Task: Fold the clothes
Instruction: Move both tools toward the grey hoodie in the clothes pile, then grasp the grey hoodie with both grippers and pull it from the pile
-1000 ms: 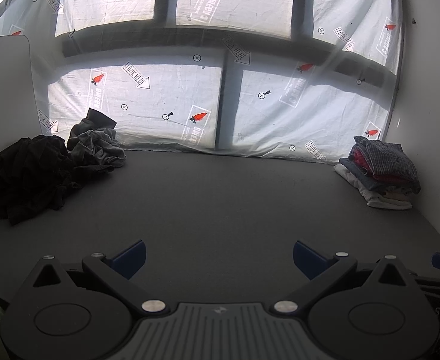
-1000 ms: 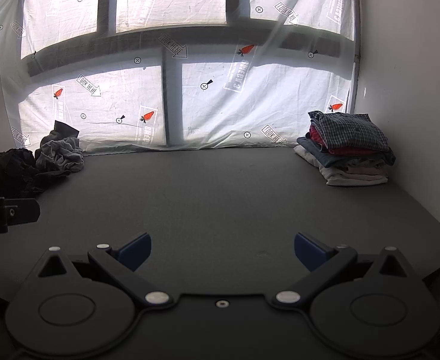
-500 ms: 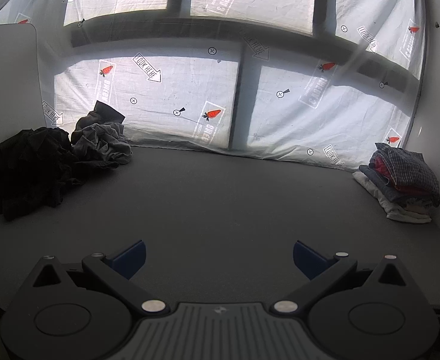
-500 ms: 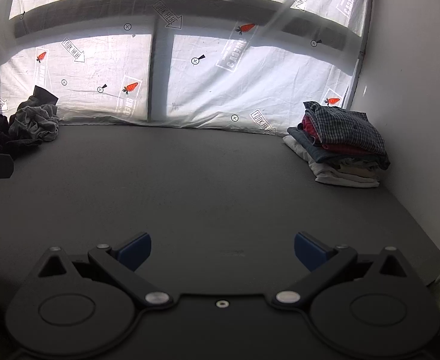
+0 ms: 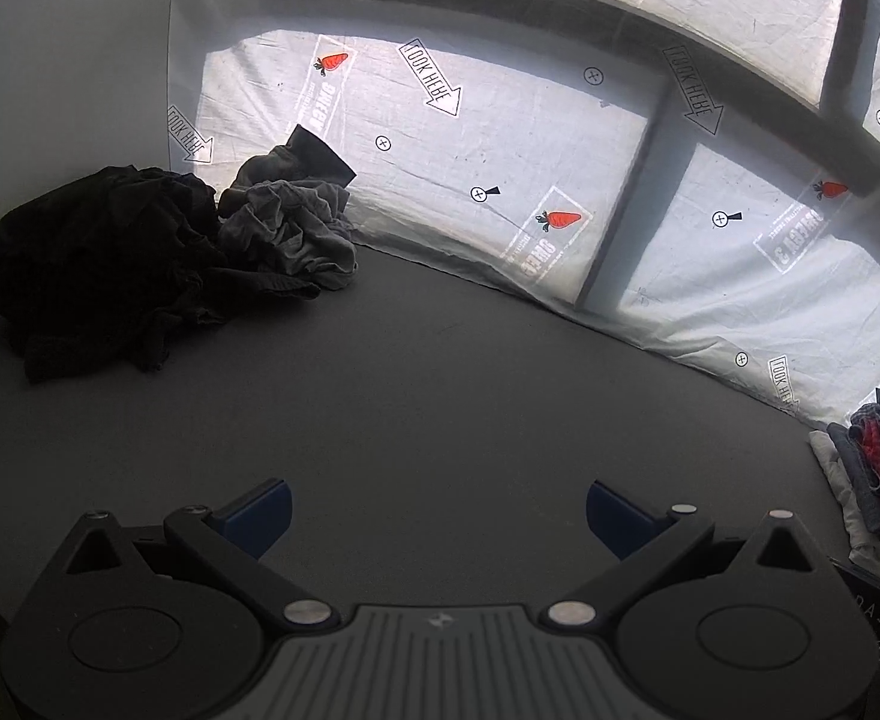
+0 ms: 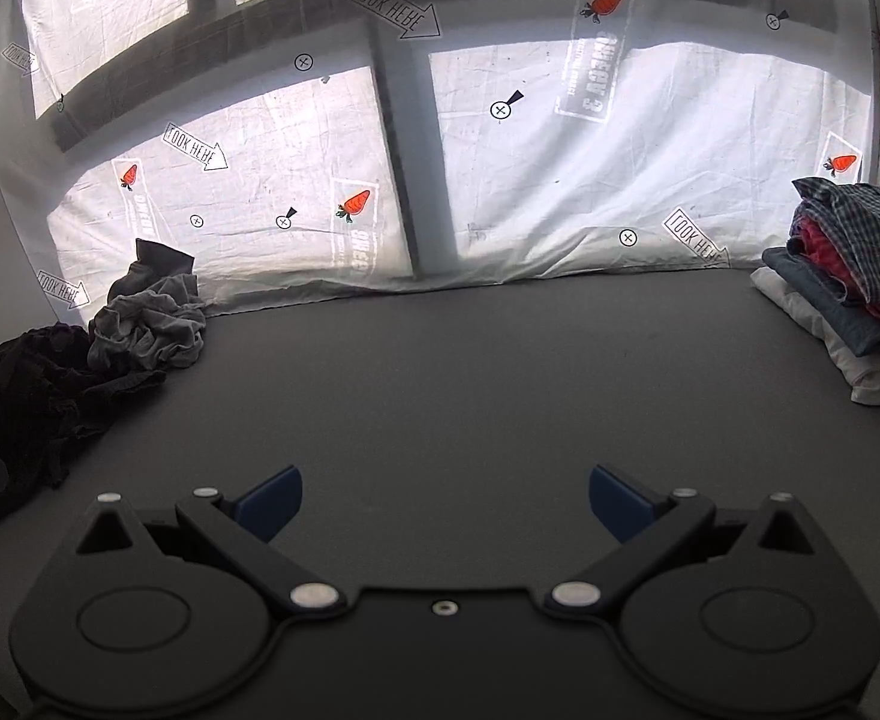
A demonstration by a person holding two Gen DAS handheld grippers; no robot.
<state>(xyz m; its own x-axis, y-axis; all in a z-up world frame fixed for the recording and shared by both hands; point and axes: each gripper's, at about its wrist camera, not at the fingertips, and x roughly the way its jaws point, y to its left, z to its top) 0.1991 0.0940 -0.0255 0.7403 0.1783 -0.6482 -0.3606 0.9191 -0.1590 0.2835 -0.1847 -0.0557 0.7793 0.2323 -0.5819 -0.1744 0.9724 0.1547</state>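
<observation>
We hold our left gripper [image 5: 438, 513] above the dark grey table [image 5: 440, 396] with its blue-tipped fingers [image 5: 257, 513] spread wide and nothing between them. Ahead and to the left of it lies the unfolded laundry: a crumpled black garment [image 5: 110, 264] nearest the left wall, and touching it on its far right side a bunched grey garment [image 5: 290, 228], which sits against the foot of the white printed sheet [image 5: 499, 168] hung across the back. Far off to the right of this gripper, at the edge of the left wrist view, we see the folded stack [image 5: 877, 480], its checked piece on top, something red beneath it and white cloth at the bottom. Our right gripper [image 6: 445, 501] also hangs over the bare middle of the table [image 6: 469, 396], its jaws equally wide apart and empty. From it the black garment [image 6: 26, 396] lies to the left, fairly close to the left finger's side, with the grey garment [image 6: 152, 330] beyond it toward the sheet [image 6: 559, 180]. Ahead and to the right, by the right wall, stands the folded stack [image 6: 847, 288]: a checked shirt over red, then blue denim-like cloth, then white at the base. A dark block at the left edge of the right wrist view overlaps the black garment; we cannot tell what it is.
</observation>
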